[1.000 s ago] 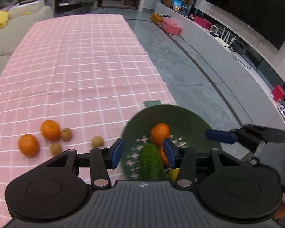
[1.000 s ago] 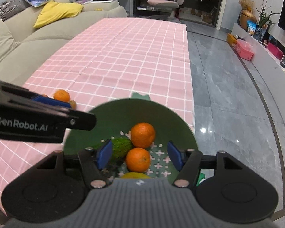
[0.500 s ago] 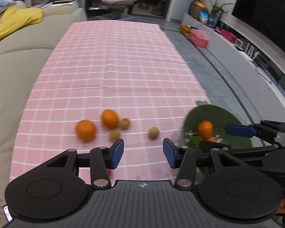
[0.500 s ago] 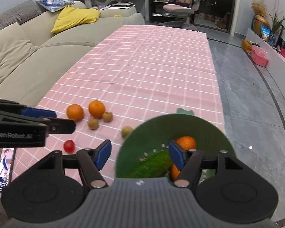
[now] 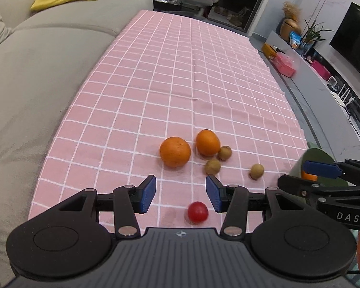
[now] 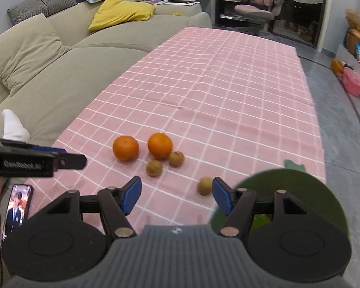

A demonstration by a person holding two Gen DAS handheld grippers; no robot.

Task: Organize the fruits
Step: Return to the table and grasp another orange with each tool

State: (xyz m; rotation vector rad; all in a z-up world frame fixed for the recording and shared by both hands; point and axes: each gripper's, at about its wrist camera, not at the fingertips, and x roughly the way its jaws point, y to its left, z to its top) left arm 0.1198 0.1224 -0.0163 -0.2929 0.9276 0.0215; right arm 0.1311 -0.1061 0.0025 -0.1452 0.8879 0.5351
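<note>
Pink checked cloth (image 5: 180, 84) covered the table beside a beige sofa (image 6: 48, 76). Left gripper (image 5: 180, 193) stood open and empty above a small red fruit (image 5: 197, 212). Two oranges (image 5: 175, 152) and three brown fruits (image 5: 213, 166) lay loose mid-cloth. Right gripper (image 6: 174, 195) stood open, empty. Green bowl (image 6: 300, 187) sat rightmost, holding an orange (image 5: 308, 176) and something green.

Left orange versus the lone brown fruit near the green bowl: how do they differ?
The left orange is bright orange and clearly larger; the lone brown fruit is dull tan and much smaller. The orange sits among the cluster, while the brown fruit lies apart, closer to the green bowl. Both are roundish, resting on the pink checked cloth.
</note>
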